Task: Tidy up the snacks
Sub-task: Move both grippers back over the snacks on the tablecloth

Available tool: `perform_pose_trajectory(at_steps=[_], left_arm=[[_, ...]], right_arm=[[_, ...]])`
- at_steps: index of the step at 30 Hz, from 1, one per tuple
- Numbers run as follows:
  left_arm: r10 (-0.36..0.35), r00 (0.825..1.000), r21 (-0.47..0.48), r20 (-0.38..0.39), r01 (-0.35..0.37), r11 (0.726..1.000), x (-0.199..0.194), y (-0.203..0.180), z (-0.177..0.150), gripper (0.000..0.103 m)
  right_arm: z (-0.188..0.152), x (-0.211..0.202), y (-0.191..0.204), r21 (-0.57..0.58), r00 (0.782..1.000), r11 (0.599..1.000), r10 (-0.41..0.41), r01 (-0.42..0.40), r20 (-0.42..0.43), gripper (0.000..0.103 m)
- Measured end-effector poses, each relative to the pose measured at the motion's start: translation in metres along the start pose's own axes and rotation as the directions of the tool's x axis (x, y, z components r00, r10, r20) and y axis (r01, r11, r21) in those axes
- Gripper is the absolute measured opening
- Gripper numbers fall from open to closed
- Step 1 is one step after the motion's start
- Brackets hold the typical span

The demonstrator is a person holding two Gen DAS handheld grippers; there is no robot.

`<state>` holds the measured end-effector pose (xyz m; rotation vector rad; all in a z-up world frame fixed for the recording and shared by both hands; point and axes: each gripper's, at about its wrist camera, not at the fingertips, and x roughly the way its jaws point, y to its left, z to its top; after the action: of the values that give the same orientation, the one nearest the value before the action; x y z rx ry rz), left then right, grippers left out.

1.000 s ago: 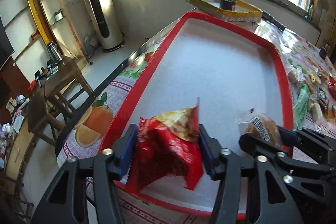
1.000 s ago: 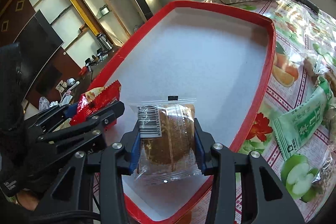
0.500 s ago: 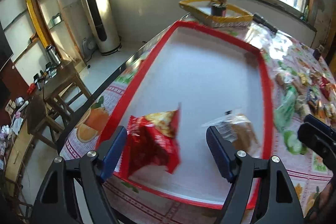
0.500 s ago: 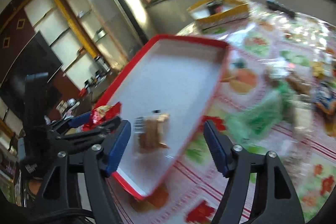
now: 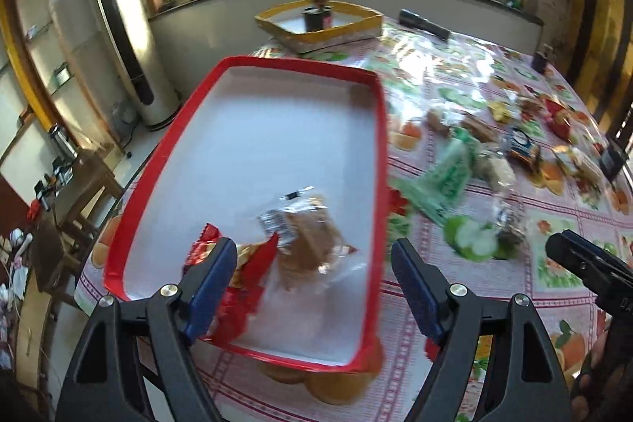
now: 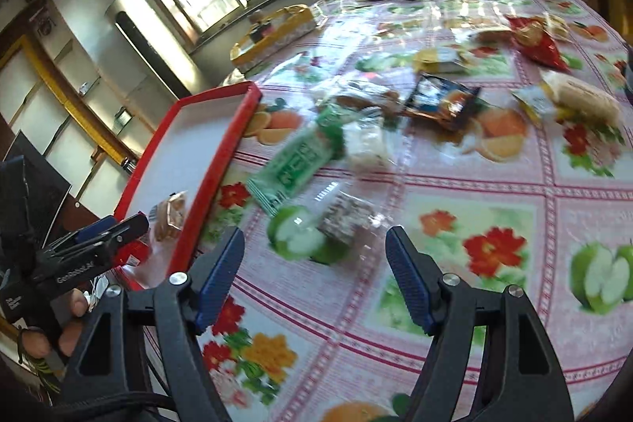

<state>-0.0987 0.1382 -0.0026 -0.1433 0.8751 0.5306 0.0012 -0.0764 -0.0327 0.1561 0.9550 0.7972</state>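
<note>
Red plastic walls frame the one rectangular white-floored tray [image 5: 379,129], which holds two snacks at its near end: a crinkled red foil packet [image 5: 245,271] at about 7 o'clock in the left wrist view and a brown cake in clear wrap [image 5: 308,240] just beside it, their edges overlapping; the left gripper [image 5: 312,283] has its blue-padded jaws opening, wide apart with nothing pressed, the red packet lying behind its left pad; the right gripper [image 6: 312,263] stands with jaws spread and bare over the flowered plastic tablecloth [image 6: 474,208], a dark bar in clear wrap [image 6: 344,216] lying beyond its tips; a long green wrapper [image 6: 296,165] sits at 11 o'clock from there, outside the tray; further loose snacks, blurred past counting, scatter toward 1 o'clock; only the right wrist view shows the person's fingers [image 6: 75,303] on the left tool; only the left wrist view shows the tray's whole floor and the one yellow-rimmed box [image 5: 320,26] complete at 12 o'clock.
</note>
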Motion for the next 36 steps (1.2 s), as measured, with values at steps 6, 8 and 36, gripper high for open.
perform_pose_trajectory(at_steps=[6,8,36], left_arm=[[-0.032,0.999,0.059,0.012,0.031,0.998,-0.007,-0.026,0.000,0.080],[-0.049,0.999,0.074,0.010,0.049,0.996,-0.007,-0.033,0.000,0.080],[-0.058,0.984,0.328,-0.167,0.112,0.938,0.102,-0.123,0.073,0.080]], right_arm=[[-0.009,-0.012,-0.017,0.015,1.000,1.000,-0.015,0.014,0.011,0.074],[-0.009,-0.017,-0.022,0.022,0.999,0.999,-0.024,0.024,0.021,0.074],[0.124,-0.001,-0.163,-0.410,0.959,0.896,-0.247,0.170,-0.141,0.075]])
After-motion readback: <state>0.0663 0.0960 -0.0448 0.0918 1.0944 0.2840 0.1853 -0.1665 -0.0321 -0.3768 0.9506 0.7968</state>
